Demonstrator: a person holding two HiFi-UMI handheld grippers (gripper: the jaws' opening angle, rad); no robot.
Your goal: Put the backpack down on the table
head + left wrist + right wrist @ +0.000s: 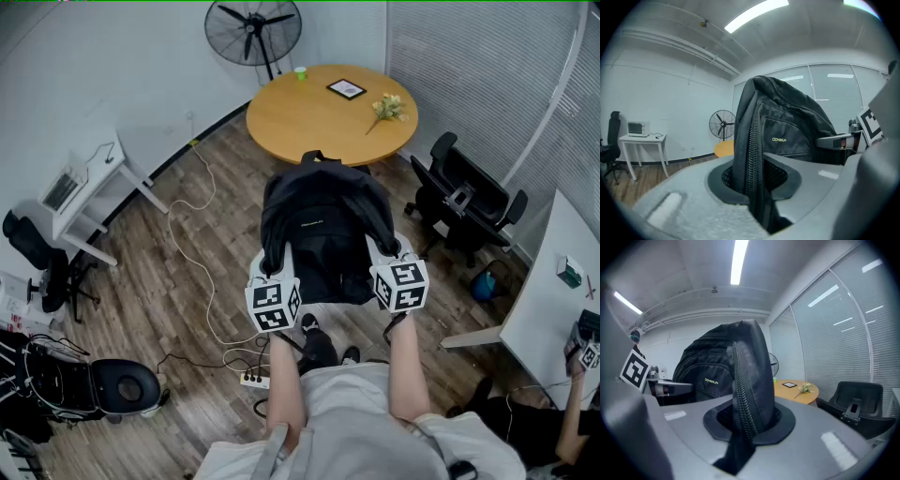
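Head view: backpack (323, 234) hides jaws; left gripper (757, 190), right gripper (743, 432) pinch its sides.

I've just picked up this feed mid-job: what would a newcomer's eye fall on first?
A black backpack hangs in mid-air at the centre of the head view, its zipped edges clamped in the left tongs and right tongs. Just beyond it stands a round wooden table with a picture frame, flowers and a green cup; a fan stands behind.

Right tool (748, 426) clamped on backpack (715, 367) edge, round table (794, 389) beyond
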